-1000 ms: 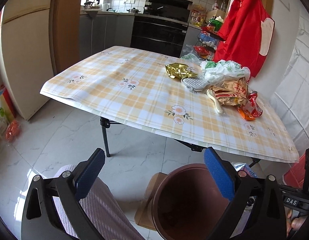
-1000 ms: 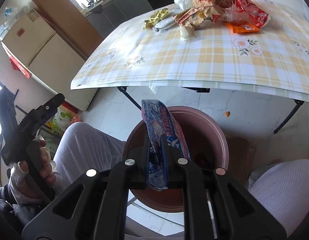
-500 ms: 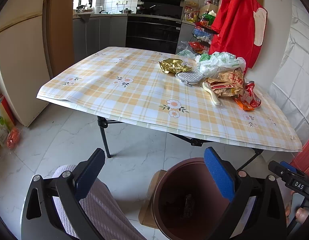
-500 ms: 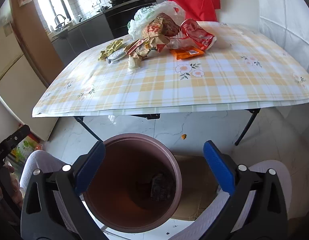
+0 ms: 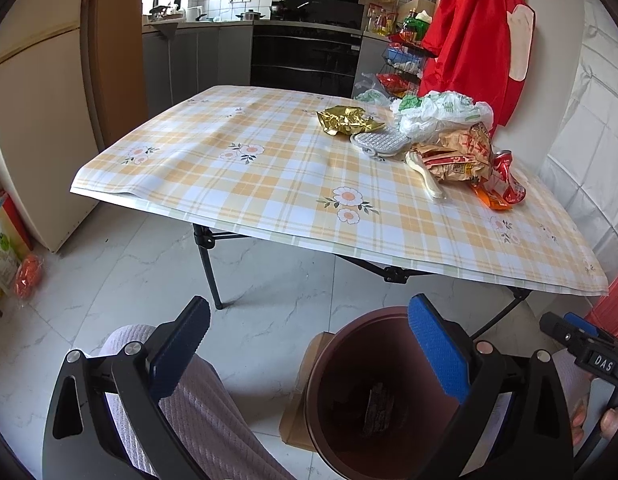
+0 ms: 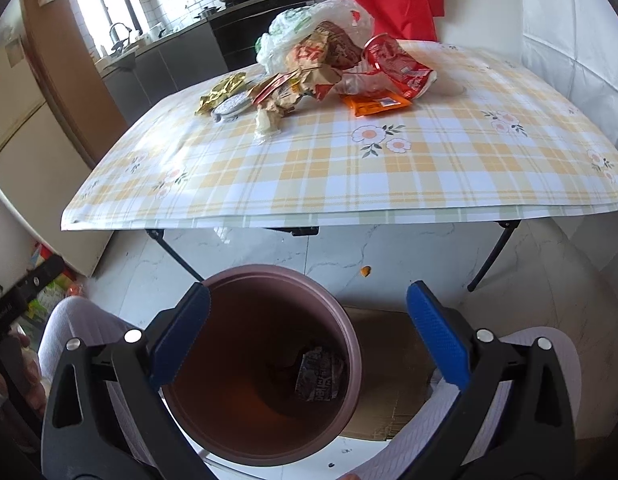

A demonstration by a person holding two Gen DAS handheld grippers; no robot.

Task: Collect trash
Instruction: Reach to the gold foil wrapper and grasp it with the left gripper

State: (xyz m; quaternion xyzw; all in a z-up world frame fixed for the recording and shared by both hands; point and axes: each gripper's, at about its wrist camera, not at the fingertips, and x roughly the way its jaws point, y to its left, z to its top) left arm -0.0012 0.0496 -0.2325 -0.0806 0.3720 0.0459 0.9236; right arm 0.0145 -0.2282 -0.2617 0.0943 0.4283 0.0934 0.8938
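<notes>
So at this point I had both grippers hanging over the bin [image 6: 351, 344], angled down toward the floor. The right gripper [image 6: 307, 336] had its jaws spread wide with nothing between the blue pads [image 6: 437, 340], and a crumpled wrapper [image 6: 321, 374] was lying at the bottom of the bin, printed side up. The left gripper [image 5: 307, 350] was wide apart too and empty, sitting a bit to the side of the bin, above my knee [image 5: 197, 408] in the ribbed pale trousers. From that side I could only make out a dark scrap down in the bin, probably the same wrapper, but it was too dim in there to swear to it. The bin stood on the tiled floor on a flat piece of cardboard [image 6: 393, 360], just in front of the table [image 6: 349, 184] with the yellow checked cloth. The rest of the trash was piled near the table's far right corner: a gold foil bag [image 5: 345, 120], a white plastic bag [image 5: 441, 112], a brown paper bag [image 5: 465, 152], a red packet [image 5: 505, 180] and an orange packet [image 6: 375, 104] lying flat at the front of the heap. A small orange crumb [image 6: 365, 271] sat on the floor under the table edge.
</notes>
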